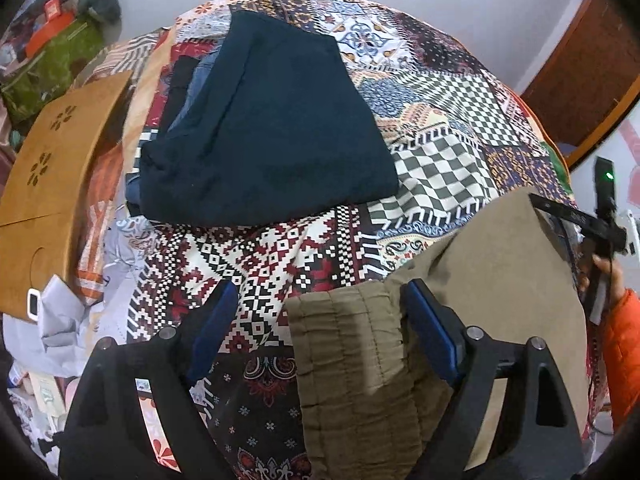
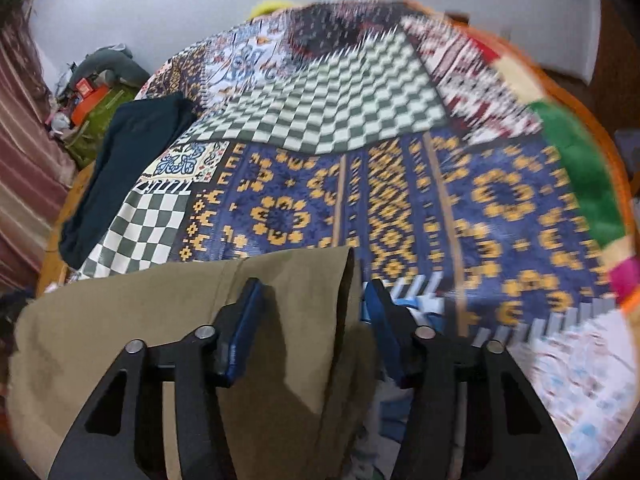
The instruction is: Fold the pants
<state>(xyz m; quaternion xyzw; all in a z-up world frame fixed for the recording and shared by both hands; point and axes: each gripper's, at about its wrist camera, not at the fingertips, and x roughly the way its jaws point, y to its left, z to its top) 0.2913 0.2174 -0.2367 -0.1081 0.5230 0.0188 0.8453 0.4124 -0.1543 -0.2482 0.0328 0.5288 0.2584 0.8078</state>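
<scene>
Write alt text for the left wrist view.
The open left gripper hovers over the gathered waistband of khaki pants lying on a patchwork bedspread. A folded dark navy garment rests farther back, and a wooden board sits at the left.

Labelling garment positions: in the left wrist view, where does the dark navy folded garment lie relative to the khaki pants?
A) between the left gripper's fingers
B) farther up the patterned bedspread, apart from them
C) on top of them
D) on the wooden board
B: the dark navy folded garment lies up the patterned bedspread, with bare pattern separating it from the khaki pants.
</scene>
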